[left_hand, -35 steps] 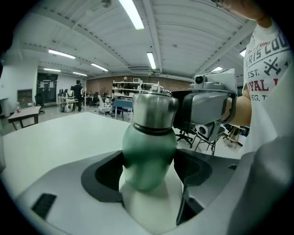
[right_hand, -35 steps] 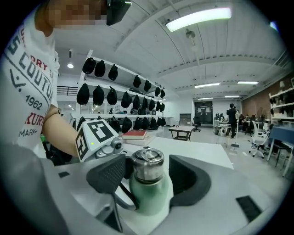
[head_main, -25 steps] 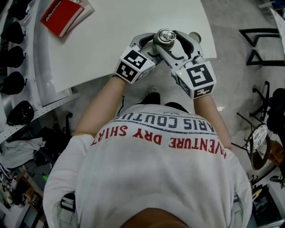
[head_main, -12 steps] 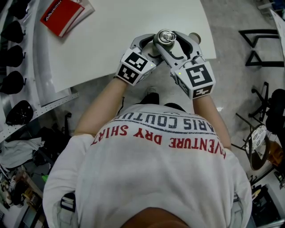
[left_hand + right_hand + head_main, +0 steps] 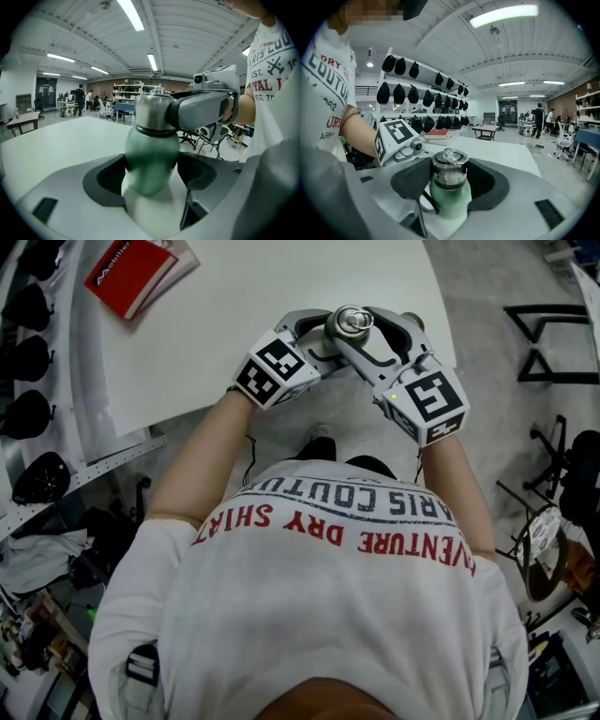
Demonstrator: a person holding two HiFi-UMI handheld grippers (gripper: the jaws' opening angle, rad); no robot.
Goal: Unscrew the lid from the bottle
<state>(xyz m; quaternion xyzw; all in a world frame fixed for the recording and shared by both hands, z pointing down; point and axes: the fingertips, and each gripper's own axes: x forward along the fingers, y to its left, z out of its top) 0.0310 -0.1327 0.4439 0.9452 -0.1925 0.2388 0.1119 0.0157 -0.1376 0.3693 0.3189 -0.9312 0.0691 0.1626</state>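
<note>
Grip looks set for unscrewing: your left tongs (image 5: pixel 319 338) clamp the green bottle (image 5: pixel 151 159) at upper centre over the desk (image 5: pixel 234 315) edge, your right tongs (image 5: pixel 370 334) have just closed onto its lid (image 5: pixel 449 168), so twist next.

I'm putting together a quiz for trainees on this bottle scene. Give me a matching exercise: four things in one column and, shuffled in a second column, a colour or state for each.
Things:
1. bottle
2. lid
3. book
4. left gripper

Colours or states:
a. red, lying on the table
b. shut on the bottle's body
c. silver metal
d. pale green

Pairs: 1-d, 2-c, 3-a, 4-b.
</note>
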